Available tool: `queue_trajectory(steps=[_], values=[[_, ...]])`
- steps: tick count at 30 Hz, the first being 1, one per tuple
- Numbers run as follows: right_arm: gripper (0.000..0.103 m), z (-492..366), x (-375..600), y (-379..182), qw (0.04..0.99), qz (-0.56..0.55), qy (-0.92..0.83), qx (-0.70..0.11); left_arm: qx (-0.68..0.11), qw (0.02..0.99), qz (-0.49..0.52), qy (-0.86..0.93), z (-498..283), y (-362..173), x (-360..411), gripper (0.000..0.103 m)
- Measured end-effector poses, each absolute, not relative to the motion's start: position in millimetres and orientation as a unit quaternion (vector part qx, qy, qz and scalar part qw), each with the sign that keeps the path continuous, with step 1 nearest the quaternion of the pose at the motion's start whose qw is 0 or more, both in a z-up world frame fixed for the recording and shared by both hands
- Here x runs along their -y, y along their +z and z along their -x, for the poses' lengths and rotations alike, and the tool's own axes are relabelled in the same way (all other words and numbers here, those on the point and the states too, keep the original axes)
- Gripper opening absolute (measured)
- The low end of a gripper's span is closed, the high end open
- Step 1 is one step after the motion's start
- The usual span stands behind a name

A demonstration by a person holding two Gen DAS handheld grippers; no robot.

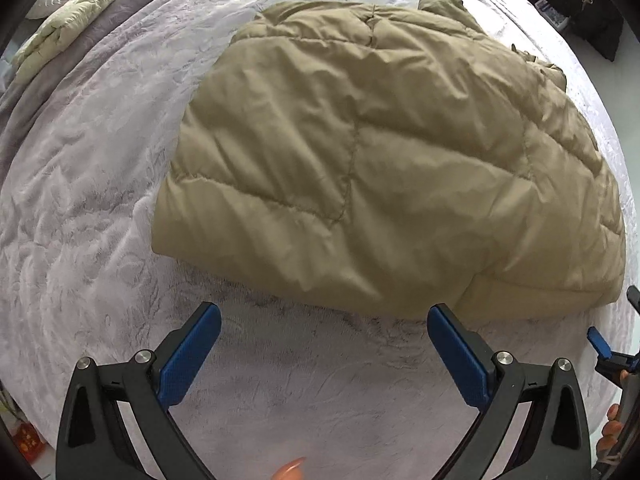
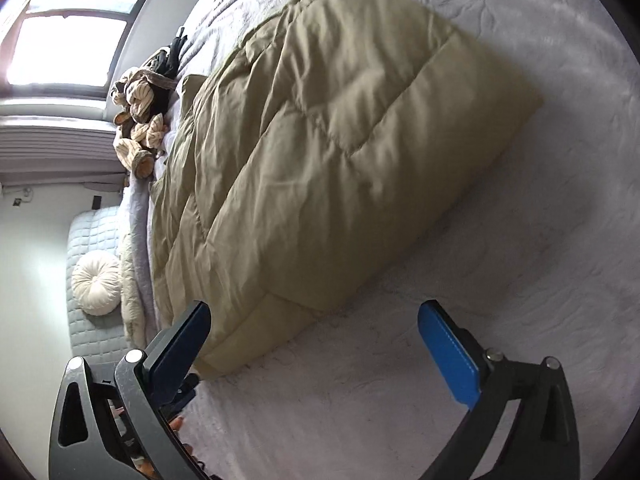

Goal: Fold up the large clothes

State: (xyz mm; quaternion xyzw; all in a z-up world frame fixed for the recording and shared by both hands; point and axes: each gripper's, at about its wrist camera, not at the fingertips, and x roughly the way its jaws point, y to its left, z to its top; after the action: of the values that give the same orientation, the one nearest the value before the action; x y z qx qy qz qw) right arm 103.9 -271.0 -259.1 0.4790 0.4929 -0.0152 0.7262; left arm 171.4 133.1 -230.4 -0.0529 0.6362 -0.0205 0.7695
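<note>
No readable text, labels, brands or numbers appear in either view. A small red item (image 1: pixel 27 442) at seven o'clock bears gold marks too blurred to read.

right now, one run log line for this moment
left gripper: open, empty | right gripper: open, empty | khaki quilted puffer jacket: folded on lilac plush bedspread

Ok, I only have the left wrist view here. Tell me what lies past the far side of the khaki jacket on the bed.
Observer: In the right wrist view a striped beige garment lies bunched at the bed's edge beyond the jacket.
Operator: Say what is next to it.
Observer: Something black lies against it, toward the window.
Operator: Report the right gripper.
Observer: The right gripper is open, nothing between its pads; the jacket's near corner lies just ahead of it.
</note>
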Motion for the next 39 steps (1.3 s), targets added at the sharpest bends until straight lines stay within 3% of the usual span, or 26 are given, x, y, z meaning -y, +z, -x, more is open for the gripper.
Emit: queue_trajectory(steps=[9,21,39], values=[[0.103,-96,274,-281,0.690,-0.540,0.000,-0.483,-0.633,0.771,0.060,-0.019,-166,-239,-143,0.103],[0.103,-85,290,-303,0.660,-0.609,0.028,-0.439,-0.597,0.750,0.270,-0.092,-163,-272,-196,0.103],[0.103,-135,269,-329,0.676,-0.621,0.099,-0.383,-0.533,0.767,0.352,-0.066,-209,-299,-195,0.103]])
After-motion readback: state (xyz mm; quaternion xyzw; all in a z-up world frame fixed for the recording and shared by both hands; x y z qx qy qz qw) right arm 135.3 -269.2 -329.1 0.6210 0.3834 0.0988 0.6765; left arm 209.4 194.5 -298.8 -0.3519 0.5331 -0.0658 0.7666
